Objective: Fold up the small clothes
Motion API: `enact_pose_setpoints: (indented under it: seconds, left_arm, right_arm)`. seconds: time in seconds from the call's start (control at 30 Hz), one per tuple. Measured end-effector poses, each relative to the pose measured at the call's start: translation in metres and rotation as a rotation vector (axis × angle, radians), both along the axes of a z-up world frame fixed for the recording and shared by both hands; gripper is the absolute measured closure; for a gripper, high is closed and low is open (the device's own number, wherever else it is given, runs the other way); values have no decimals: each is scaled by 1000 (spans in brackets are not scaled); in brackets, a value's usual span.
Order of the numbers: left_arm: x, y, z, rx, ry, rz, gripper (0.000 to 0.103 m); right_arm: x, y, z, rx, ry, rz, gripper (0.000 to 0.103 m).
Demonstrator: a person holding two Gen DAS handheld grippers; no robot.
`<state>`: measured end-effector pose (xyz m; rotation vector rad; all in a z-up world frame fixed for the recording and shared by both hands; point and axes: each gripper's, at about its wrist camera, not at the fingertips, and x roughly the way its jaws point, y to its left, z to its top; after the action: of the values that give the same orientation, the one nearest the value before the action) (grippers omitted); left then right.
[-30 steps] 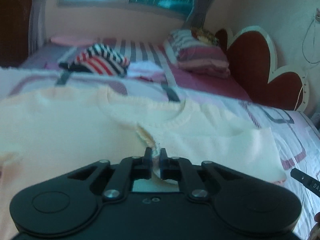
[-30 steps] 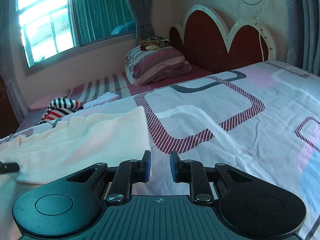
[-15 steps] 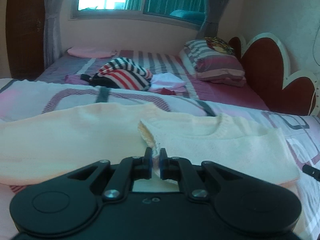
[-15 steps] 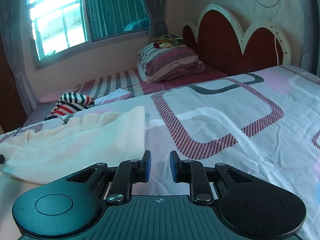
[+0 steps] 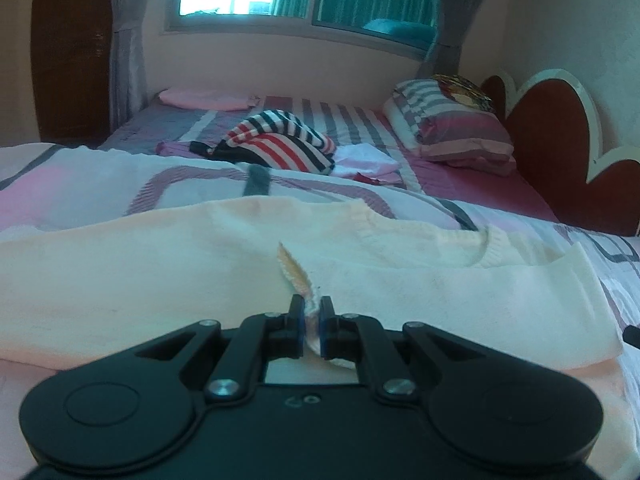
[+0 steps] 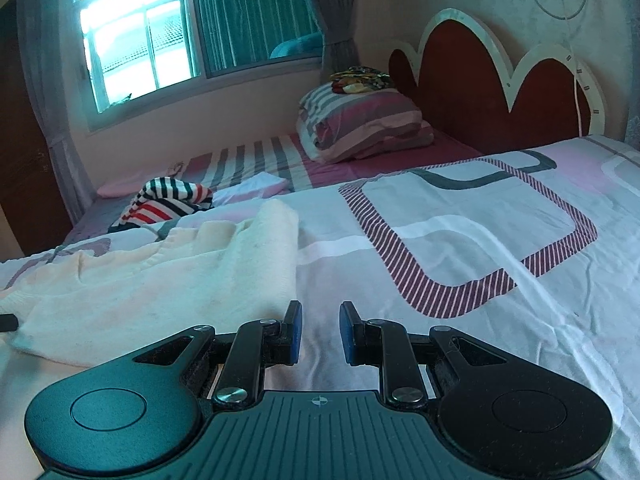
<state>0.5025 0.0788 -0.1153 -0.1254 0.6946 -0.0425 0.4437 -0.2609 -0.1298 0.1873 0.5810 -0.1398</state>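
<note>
A cream knit sweater (image 5: 168,264) lies spread on the patterned bedspread (image 5: 100,176), its ribbed neckline (image 5: 424,240) toward the headboard. My left gripper (image 5: 311,312) is shut on a folded edge of the sweater and holds it over the body of the garment. In the right wrist view the sweater (image 6: 180,276) lies at the left. My right gripper (image 6: 319,316) is open and empty, just right of the sweater's edge, over the bedspread (image 6: 460,240).
A striped garment pile (image 5: 280,146) and white folded cloth (image 5: 366,162) lie farther back. A striped pillow stack (image 6: 364,124) sits by the red headboard (image 6: 492,92). A window (image 6: 192,28) is behind. A wooden door (image 5: 72,52) stands at left.
My left gripper has drawn the pinched sweater edge further across, so the sweater lies lower and flatter. The right gripper has shifted a little and stays open.
</note>
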Motion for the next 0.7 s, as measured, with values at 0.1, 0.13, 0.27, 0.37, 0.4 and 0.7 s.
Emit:
enact_pose_setpoints:
  seconds: [0.1,0.13,0.27,0.37,0.4,0.7]
  left_arm:
    - [-1,11,0,-1,0,21,97]
    - [-2,13,-1,0,6,22,97]
    - [-9,11,-6,22,12,13,97]
    - [-11,13,-9,7,17,25,97]
    - [-10,13,-10,9,20,25,97]
    - [-22,0,6,212,-61,71,57]
  right_arm:
    - [0,1,1,4,-5,9,82]
    - [0,2,1,6,-7,12,82]
    - [1,9,2,20,-8,32,82]
    - [3,17,1,13,-2,63,82]
    - [4,19,0,14,7,87,87]
    - [3,17,-2,-3,16,91,99]
